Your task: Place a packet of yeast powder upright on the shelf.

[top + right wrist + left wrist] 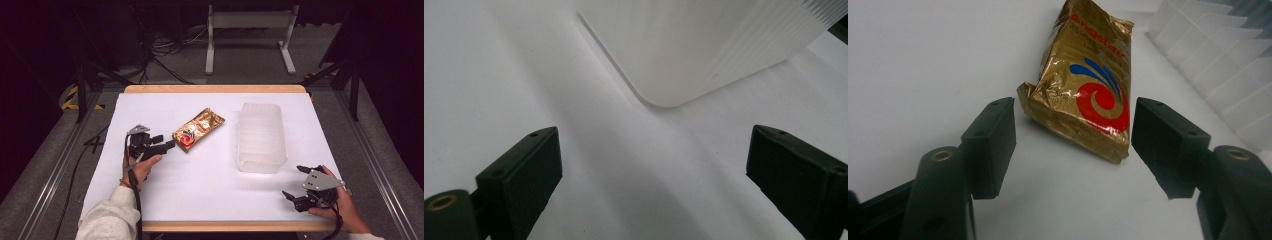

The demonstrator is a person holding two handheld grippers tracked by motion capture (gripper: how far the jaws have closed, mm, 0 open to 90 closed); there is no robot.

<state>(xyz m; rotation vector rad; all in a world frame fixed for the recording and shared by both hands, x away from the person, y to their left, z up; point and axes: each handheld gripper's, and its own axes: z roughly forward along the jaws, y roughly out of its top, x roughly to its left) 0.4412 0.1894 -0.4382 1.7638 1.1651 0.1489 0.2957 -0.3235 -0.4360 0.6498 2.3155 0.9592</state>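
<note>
A gold foil snack packet (198, 129) with a red and blue swirl lies flat on the white table top, left of centre. My left gripper (165, 141) sits just to its lower left and points at it, jaws open. In the left gripper view the packet's near end (1088, 75) lies between the two black pads (993, 145), which stand apart from it on both sides. My right gripper (293, 181) rests near the front right edge, jaws wide open with nothing between them (651, 137).
A translucent ribbed plastic bin (260, 165) stands right of centre, its near corner (684, 45) just ahead of the right gripper and its side (1218, 65) beyond the packet. A white sheet (200, 185) covers the wooden table. A white stand (250, 20) and cables lie beyond.
</note>
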